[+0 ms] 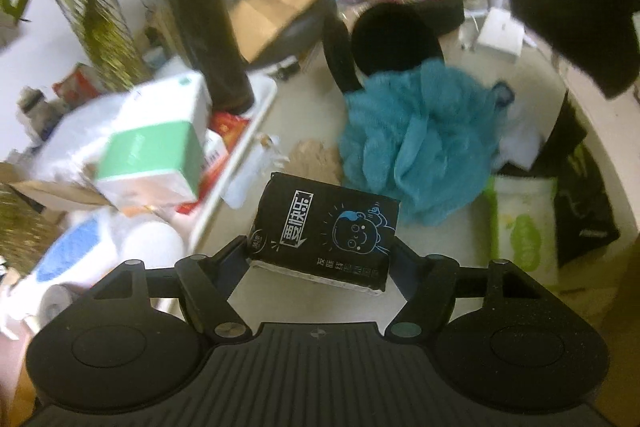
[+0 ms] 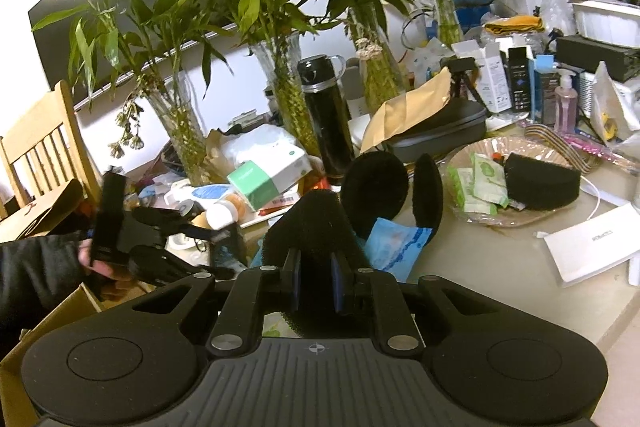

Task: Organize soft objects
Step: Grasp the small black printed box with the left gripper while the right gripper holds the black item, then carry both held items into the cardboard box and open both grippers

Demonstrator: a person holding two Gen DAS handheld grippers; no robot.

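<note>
My left gripper (image 1: 322,253) is shut on a black tissue pack (image 1: 326,229) with a blue cartoon face, held above the table. Just beyond it lies a blue mesh bath sponge (image 1: 420,139) and black round foam pads (image 1: 394,41). My right gripper (image 2: 316,277) is shut on a black foam sponge (image 2: 316,223); that sponge also shows at the upper right of the left wrist view (image 1: 576,23). In the right wrist view, two black foam pads (image 2: 376,181) stand beyond, and the left gripper (image 2: 160,243) is at the left.
A glass bowl (image 2: 516,217) holds green-white packets and a black sponge (image 2: 542,183). A green-white wipes pack (image 1: 524,223), a black flask (image 1: 206,39), a green-white box (image 1: 156,143), vases of bamboo (image 2: 288,95), a white box (image 2: 592,247) and a wooden chair (image 2: 44,143) surround the table.
</note>
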